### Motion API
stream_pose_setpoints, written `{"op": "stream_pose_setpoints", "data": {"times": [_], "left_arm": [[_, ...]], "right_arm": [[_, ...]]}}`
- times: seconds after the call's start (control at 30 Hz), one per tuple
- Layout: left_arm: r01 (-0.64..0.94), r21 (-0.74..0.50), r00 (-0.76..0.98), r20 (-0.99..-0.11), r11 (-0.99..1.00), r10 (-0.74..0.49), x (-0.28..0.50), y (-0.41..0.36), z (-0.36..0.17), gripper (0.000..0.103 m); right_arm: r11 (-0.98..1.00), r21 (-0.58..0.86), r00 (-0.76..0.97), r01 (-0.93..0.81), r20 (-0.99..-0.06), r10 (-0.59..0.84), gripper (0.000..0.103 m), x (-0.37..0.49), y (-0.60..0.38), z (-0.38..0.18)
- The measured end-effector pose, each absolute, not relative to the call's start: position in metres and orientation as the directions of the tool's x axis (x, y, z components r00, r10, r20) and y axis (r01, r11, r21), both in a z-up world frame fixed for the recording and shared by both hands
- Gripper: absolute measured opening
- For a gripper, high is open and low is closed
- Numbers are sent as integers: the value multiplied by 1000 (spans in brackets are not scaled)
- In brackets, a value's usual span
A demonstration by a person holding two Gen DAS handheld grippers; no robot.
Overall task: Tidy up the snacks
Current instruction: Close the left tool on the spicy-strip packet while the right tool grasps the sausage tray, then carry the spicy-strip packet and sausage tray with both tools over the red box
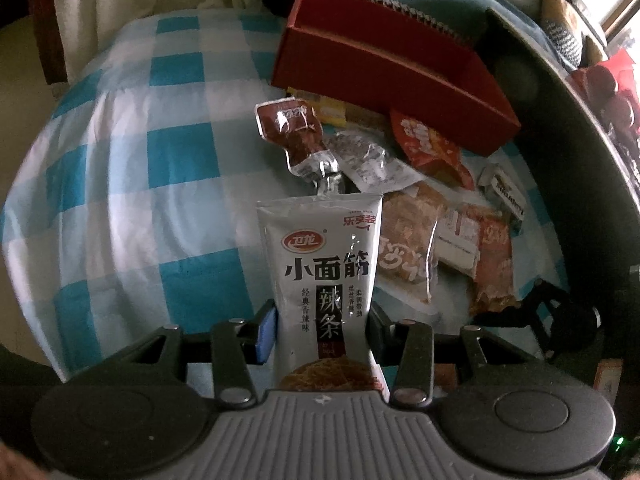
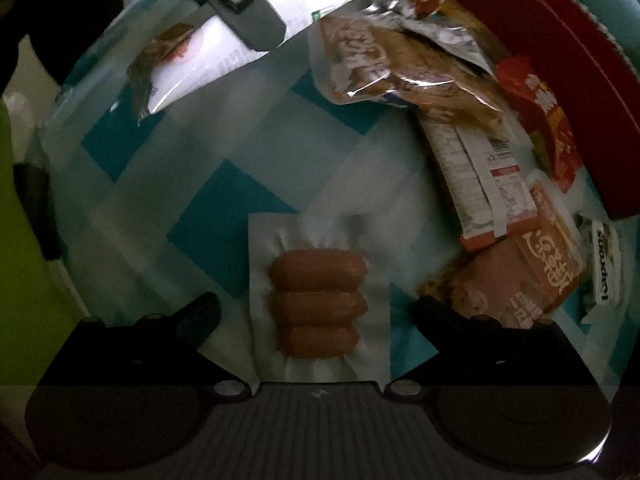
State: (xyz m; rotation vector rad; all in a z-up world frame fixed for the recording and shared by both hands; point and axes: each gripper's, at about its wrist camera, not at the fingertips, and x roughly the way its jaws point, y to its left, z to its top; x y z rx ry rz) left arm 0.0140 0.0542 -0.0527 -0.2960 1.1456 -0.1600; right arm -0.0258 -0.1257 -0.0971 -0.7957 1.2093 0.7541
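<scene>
My left gripper (image 1: 322, 330) is shut on a white spicy-strip packet (image 1: 324, 264) with black Chinese lettering and holds it upright above the checked cloth; the packet also shows in the right wrist view (image 2: 208, 56). My right gripper (image 2: 316, 312) is open, its fingers on either side of a clear pack of three small sausages (image 2: 318, 300) lying on the cloth. A pile of snack packets (image 1: 420, 200) lies in front of an open red box (image 1: 384, 68).
A blue-and-white checked cloth (image 1: 128, 184) covers the surface. An orange biscuit pack (image 2: 532, 272), a white small box (image 2: 606, 268) and a red packet (image 2: 548, 120) lie right of the sausages. The red box wall (image 2: 560, 60) runs along the far right.
</scene>
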Motion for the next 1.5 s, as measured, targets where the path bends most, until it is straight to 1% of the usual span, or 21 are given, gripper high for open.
{"op": "stream_pose_setpoints", "data": {"times": [0.07, 0.13, 0.17, 0.2, 0.23, 0.4, 0.6, 0.8, 0.9, 1.03, 1.17, 1.3, 1.5], "left_arm": [[-27, -285, 388, -886, 958, -252, 14, 52, -57, 38], [-34, -273, 368, -898, 961, -242, 14, 52, -62, 38], [-38, -278, 361, -899, 960, -246, 15, 52, -63, 38], [-39, -281, 359, -899, 959, -249, 15, 52, -63, 38], [-37, -281, 363, -898, 959, -249, 15, 51, -63, 38], [-36, -260, 382, -896, 965, -227, 11, 50, -61, 38], [-65, -258, 445, -872, 964, -203, 2, 55, -51, 38], [-78, -248, 488, -854, 966, -180, -4, 59, -39, 38], [-81, -256, 521, -835, 963, -178, -9, 62, -29, 38], [-80, -258, 551, -817, 963, -173, -8, 61, -16, 38], [-46, -270, 590, -784, 962, -192, 9, 54, -5, 38], [-32, -317, 632, -741, 948, -226, 37, 47, 3, 38], [-8, -317, 656, -717, 948, -234, 75, 35, 10, 38]], "right_arm": [[564, -115, 173, -818, -984, 49, 100, -20, -124, -92], [566, -121, 177, -816, -983, 45, 87, -19, -120, -89], [574, -116, 177, -811, -983, 51, 84, -16, -119, -86], [587, -116, 181, -801, -982, 53, 76, -11, -117, -84], [608, -113, 185, -786, -981, 57, 75, -5, -120, -80], [705, -42, 171, -707, -979, 113, 75, 13, -136, -71], [773, 6, 252, -635, -944, 214, 74, 21, -172, -38], [816, 43, 340, -577, -895, 288, 74, 16, -182, -8], [838, 68, 390, -542, -863, 322, 74, 16, -166, -15], [862, 93, 469, -499, -807, 359, 75, 24, -165, -1], [872, 114, 523, -476, -760, 385, 75, 37, -164, 11], [889, 122, 554, -440, -742, 377, 75, 55, -165, 18], [914, 133, 608, -383, -709, 357, 75, 91, -165, 25]]}}
